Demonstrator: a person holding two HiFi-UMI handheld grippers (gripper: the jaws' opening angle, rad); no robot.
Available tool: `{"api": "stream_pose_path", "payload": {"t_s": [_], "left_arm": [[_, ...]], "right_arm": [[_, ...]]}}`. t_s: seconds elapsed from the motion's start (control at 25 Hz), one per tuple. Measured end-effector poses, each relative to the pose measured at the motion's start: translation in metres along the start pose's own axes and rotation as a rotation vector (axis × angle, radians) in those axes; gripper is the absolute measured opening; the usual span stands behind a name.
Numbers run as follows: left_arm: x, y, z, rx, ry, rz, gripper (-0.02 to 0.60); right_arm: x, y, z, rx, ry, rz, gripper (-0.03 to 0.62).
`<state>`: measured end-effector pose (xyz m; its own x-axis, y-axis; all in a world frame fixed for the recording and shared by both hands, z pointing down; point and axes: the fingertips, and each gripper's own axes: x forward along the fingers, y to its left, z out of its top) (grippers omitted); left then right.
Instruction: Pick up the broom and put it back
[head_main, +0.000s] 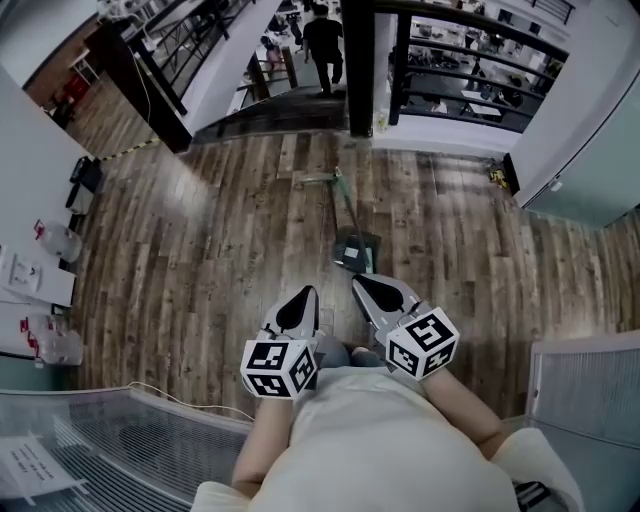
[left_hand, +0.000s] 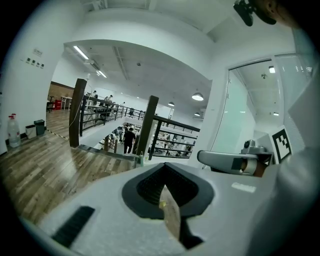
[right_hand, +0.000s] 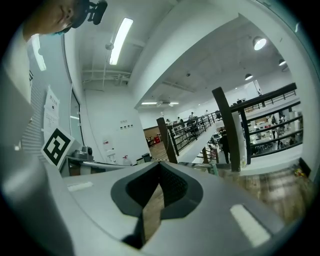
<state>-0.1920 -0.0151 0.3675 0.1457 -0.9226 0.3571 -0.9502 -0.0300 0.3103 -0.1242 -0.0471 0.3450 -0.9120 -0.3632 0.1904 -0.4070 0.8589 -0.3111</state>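
The broom (head_main: 346, 213) lies on the wooden floor ahead of me, a thin green handle running toward the stairs and a dark head (head_main: 357, 250) at the near end. Both grippers are held close to my body and point forward, short of the broom head. My left gripper (head_main: 303, 296) has its jaws together with nothing between them, and so does my right gripper (head_main: 364, 283), which sits just below the broom head in the head view. In the gripper views the left gripper (left_hand: 162, 168) and the right gripper (right_hand: 160, 165) each show only floor through a thin slit.
A black pillar (head_main: 358, 62) and black railing (head_main: 470, 70) edge a stairwell at the far side, where a person (head_main: 323, 40) walks away. Water jugs (head_main: 58, 241) stand by the left wall. A white grille (head_main: 590, 390) is at my right, a glass panel (head_main: 90, 440) at my left.
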Motion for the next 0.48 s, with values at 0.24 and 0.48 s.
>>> {"api": "stream_pose_path", "payload": {"t_s": [0.24, 0.48], "left_arm": [[0.011, -0.001, 0.002, 0.0, 0.009, -0.017, 0.006], [0.032, 0.005, 0.007, 0.008, 0.016, -0.042, 0.006]], "right_arm": [[-0.001, -0.001, 0.007, -0.015, -0.034, 0.011, 0.005], [0.01, -0.014, 0.008, 0.017, -0.027, 0.016, 0.005]]}}
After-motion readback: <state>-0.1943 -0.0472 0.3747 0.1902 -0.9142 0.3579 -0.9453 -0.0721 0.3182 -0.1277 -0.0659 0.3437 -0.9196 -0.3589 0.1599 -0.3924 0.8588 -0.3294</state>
